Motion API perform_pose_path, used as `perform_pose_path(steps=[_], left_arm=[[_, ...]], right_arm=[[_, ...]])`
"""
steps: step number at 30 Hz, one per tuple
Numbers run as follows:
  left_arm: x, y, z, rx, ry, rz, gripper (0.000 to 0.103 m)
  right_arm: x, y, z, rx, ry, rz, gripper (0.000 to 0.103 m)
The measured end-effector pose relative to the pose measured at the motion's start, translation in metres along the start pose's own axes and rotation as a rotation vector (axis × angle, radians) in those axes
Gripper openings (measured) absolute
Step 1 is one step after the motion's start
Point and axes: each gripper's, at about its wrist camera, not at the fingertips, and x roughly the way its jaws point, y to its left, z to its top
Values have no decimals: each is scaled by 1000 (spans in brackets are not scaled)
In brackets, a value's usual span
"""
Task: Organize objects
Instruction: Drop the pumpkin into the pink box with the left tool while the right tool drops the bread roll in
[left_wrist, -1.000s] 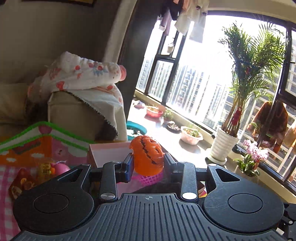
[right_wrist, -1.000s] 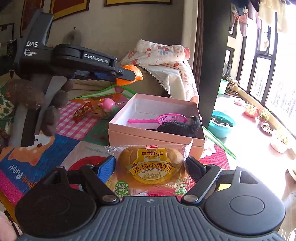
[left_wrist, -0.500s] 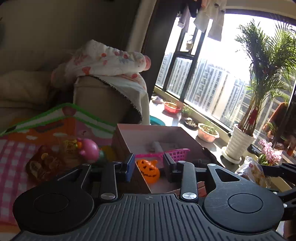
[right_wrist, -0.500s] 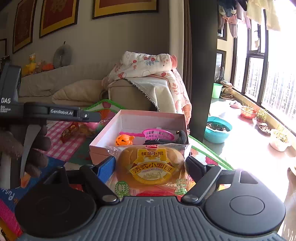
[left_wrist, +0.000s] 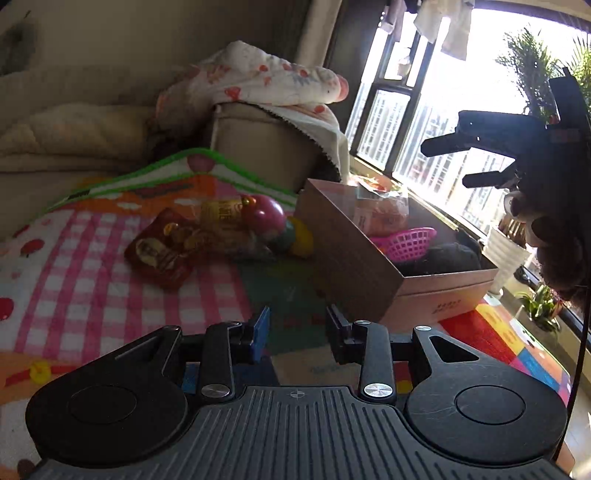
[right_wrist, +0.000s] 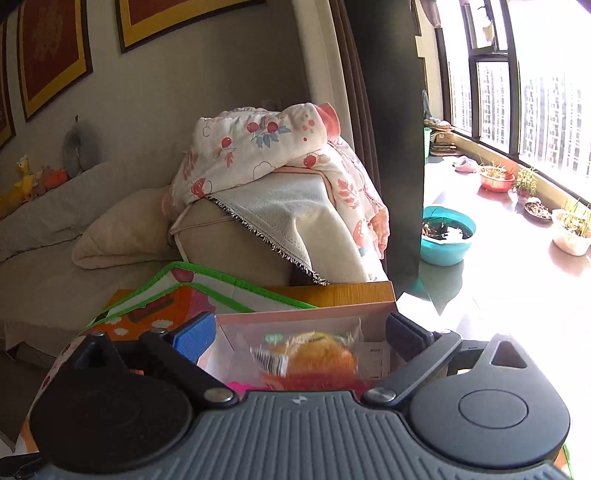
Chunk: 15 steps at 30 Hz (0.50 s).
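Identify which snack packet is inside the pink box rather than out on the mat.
The bread packet, resting against the pink box's far end beside the pink basket. The red snack packet lies outside, on the checked mat.

The box (left_wrist: 369, 273) sits on the play mat (left_wrist: 110, 280), with the sofa arm (left_wrist: 266, 147) behind it and the window (left_wrist: 443, 122) to its right. Inside the box lie a packaged bun (left_wrist: 380, 212) at the far end, a small basket (left_wrist: 406, 242) nearer, and a dark bundle (left_wrist: 447, 258) nearest. Left of the box, on the mat, lie a snack packet (left_wrist: 162, 247) and toy eggs (left_wrist: 266, 214). The right claw (left_wrist: 441, 162) hangs above the box, jaws opening, nothing between them.
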Motion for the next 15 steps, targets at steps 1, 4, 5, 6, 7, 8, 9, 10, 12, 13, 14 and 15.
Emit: perform_pose_path(steps=[1,4,5,6,7,8,9,10,12,13,14,15], left_arm=[[2,4,-2,-11,5,4,37],[8,9,-4,-30,12,8,37],[10,9,-5,-30,12,4,37],[12,8,-5,-28,14,0,37],[14,7,-5,-23,15,-2,37],[16,6,-4,-16,16,-4,37],[17,4,-2,-7,13,-5,37],[18,2,0,2,7,-4,37],[19,-2,8,25,-18,-6,37],[19,-4,13,40,-37,-3,37],[21,-5,18,54,-51,7,37],[22,-6,22,62,-57,16,37]], right_arm=[[-8,0,-11,-12,-8,-2,99],[-31,4,-45,-88,-51,-25,100],[-43,6,-61,-127,-64,-29,102],[-51,8,-74,-158,-70,-26,103],[-58,10,-86,-183,-73,-20,103],[-63,12,-97,-200,-69,-14,103],[-68,14,-111,-213,-57,-3,103],[-70,15,-120,-213,-43,12,103],[-67,18,-137,-199,-2,54,103],[-65,19,-143,-191,13,66,103],[-60,20,-150,-180,33,78,103],[-54,22,-156,-170,52,86,103]])
